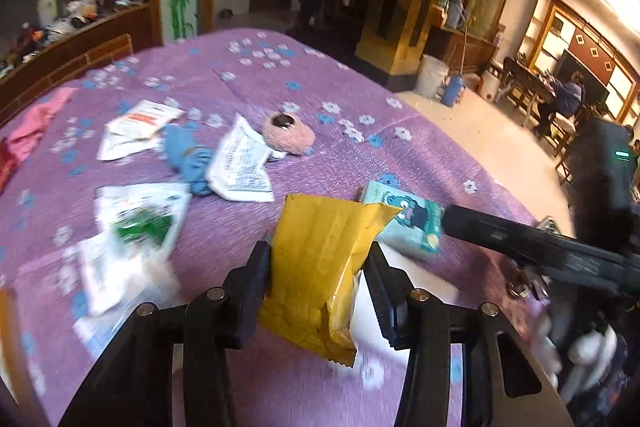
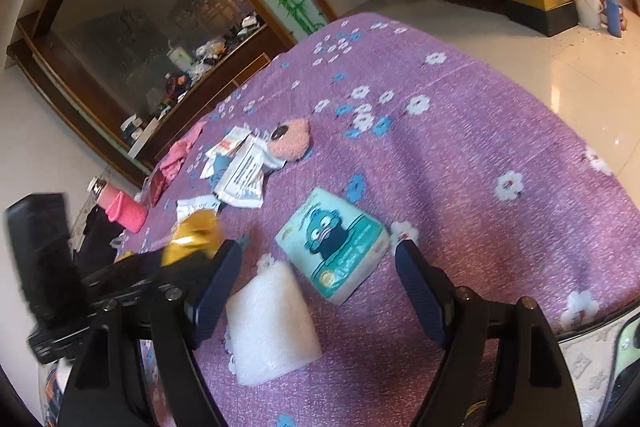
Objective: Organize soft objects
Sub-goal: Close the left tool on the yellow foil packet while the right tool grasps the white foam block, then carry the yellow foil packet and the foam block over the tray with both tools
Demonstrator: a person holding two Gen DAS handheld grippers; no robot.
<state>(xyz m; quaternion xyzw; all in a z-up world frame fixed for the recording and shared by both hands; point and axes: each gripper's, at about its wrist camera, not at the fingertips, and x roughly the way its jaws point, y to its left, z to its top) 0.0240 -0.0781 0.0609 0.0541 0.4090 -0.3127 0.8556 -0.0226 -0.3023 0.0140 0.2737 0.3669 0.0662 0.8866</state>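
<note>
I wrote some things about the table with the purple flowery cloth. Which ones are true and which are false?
1. The left gripper has a yellow packet between its fingers. True.
2. The right gripper is squeezing the teal tissue pack. False: its jaws stand open and the pack lies on the purple tablecloth, untouched by the pads.
3. A pink fuzzy toy lies farther back on the cloth. True.
4. The white foam piece is stacked on top of the tissue pack. False: it lies flat on the cloth beside the pack.
5. The cloth has white and blue flowers. True.
</note>
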